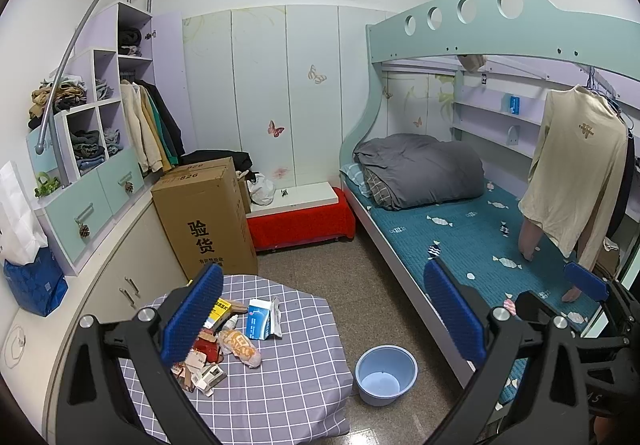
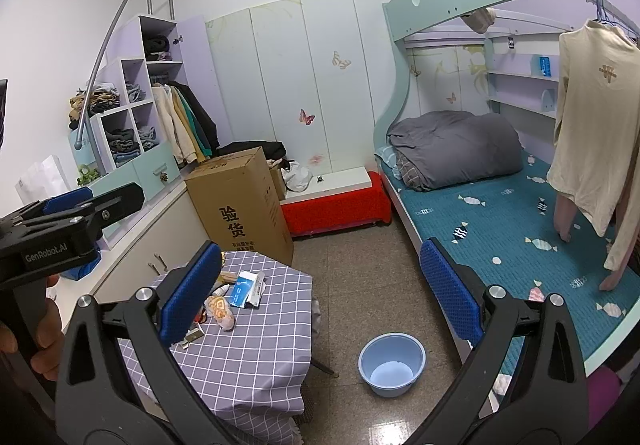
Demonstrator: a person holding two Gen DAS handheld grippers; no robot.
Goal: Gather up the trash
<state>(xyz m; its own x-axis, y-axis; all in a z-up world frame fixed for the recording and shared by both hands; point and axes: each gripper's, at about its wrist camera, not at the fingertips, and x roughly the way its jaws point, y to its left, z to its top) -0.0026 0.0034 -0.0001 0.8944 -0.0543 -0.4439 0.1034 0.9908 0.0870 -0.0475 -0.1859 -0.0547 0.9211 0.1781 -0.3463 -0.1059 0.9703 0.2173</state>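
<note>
**Both grippers open above a littered table**

Left gripper [image 1: 324, 309] was held high over the room with its blue-padded fingers [image 1: 192, 313] spread wide and nothing between them. Right gripper [image 2: 320, 289] was likewise spread wide and held nothing; its blue pads [image 2: 450, 289] framed the floor and the bed edge. In the right wrist view the left gripper's black body appeared at the left edge, gripped by a hand [image 2: 38, 329].

The trash [image 1: 224, 341] lay in a loose heap on a small table [image 1: 288, 385] covered with a grey-purple cloth checked in white. The heap was mixed: an opened white-and-blue carton [image 1: 260, 319] lying on its side with its flaps out, a crumpled clear wrapper with orange print [image 1: 240, 347], a small white dropper bottle [image 1: 231, 322], a yellow packet [image 1: 222, 307], red wrapping and several torn bits of brown and white cardboard at the near end. The pieces touched or overlapped, gathered toward the table's left half, partly hidden behind the left gripper's left finger.

A pale blue plastic basin [image 1: 386, 373] stood on the tiled floor just beside the table, between it and the bunk bed [image 1: 460, 241], and held nothing visible. A tall cardboard box [image 1: 206, 217] stood behind the table against the cabinets.
</note>
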